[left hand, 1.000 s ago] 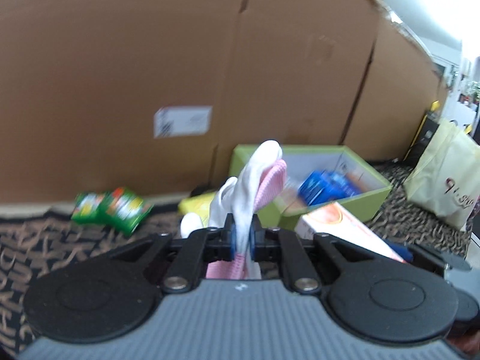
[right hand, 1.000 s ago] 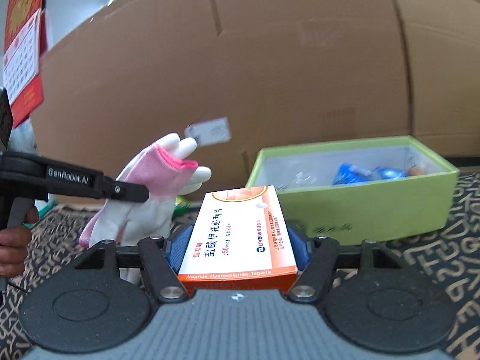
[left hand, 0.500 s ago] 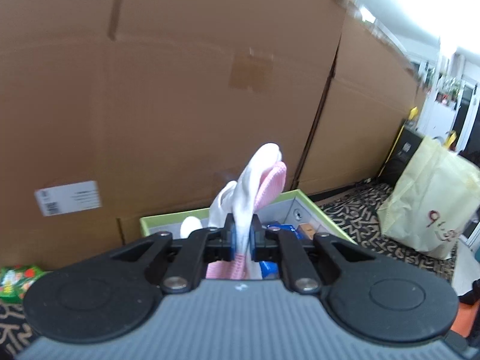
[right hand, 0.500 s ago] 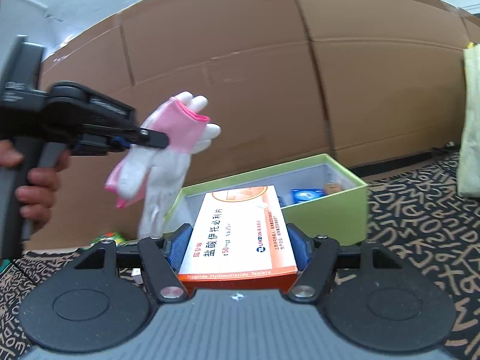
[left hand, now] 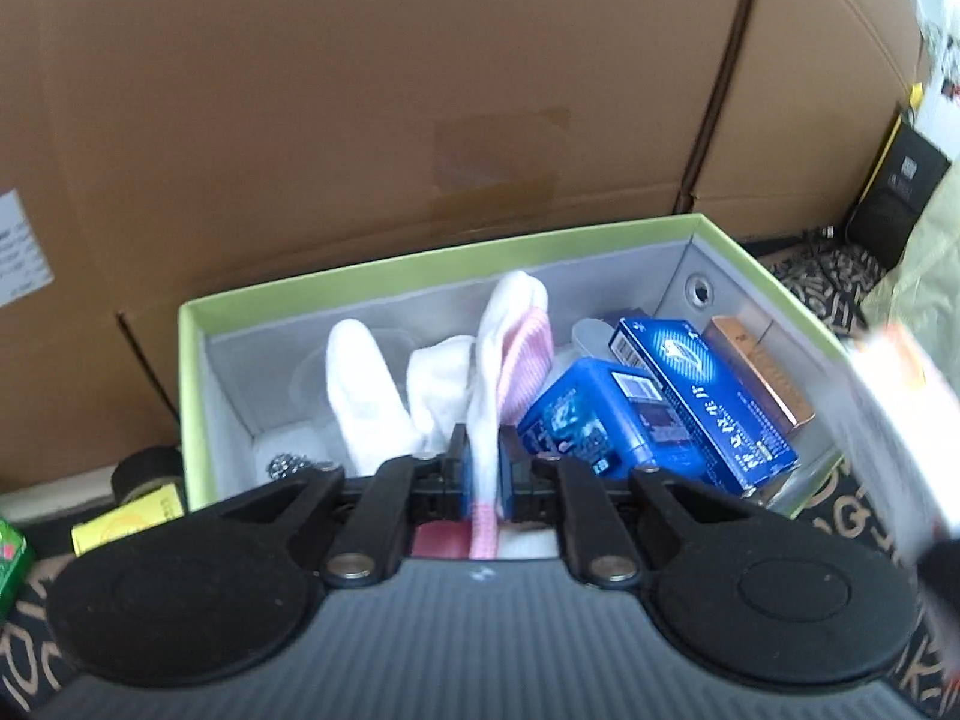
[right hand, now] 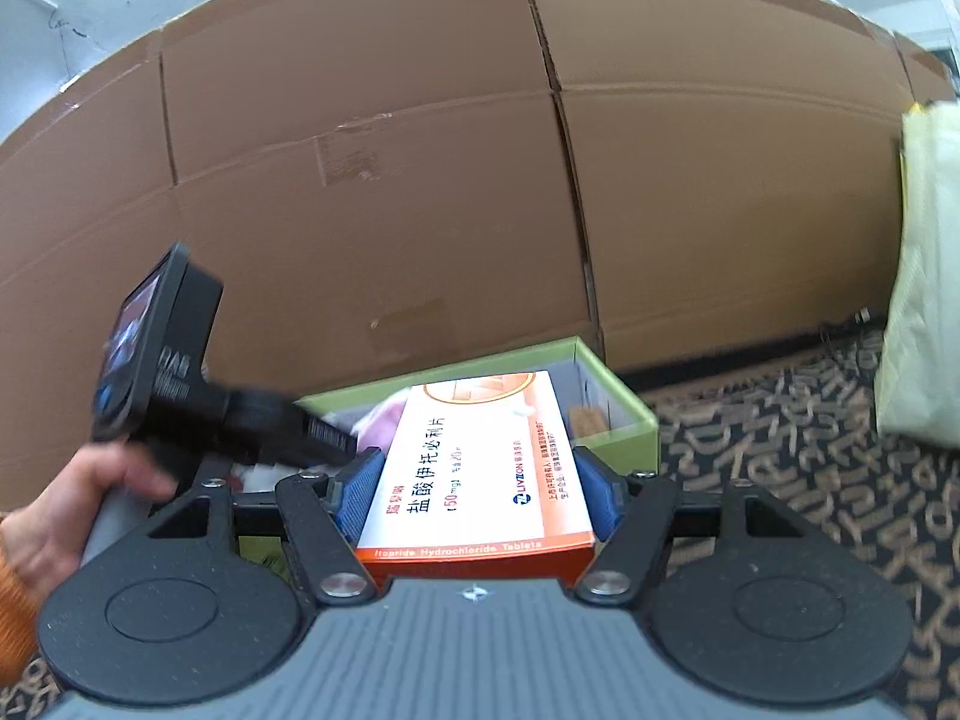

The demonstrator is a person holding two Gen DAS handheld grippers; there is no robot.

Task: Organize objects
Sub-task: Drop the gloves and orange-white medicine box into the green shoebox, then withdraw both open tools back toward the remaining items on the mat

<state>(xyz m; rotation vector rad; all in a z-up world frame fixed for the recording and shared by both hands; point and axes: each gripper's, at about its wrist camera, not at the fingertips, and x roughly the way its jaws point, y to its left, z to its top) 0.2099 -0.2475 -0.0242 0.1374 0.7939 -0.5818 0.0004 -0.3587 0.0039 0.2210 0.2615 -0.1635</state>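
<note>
Cardboard wall (left hand: 372,120) filled the back; patterned worktop (right hand: 798,450) ran below it; green box (left hand: 420,273) sat against the cardboard, holding blue cartons (left hand: 690,390) at its right end. Left claw (left hand: 485,474) was clamped on the white-pink glove (left hand: 498,360), which stood upright, long axis vertical, over the box's middle; probably about ready to drop; left was the nearer claw. Right claw (right hand: 477,495) was gripping the orange-white tablet box (right hand: 480,456), long axis pointing forward, at the green box's near rim; likely second in.
</note>
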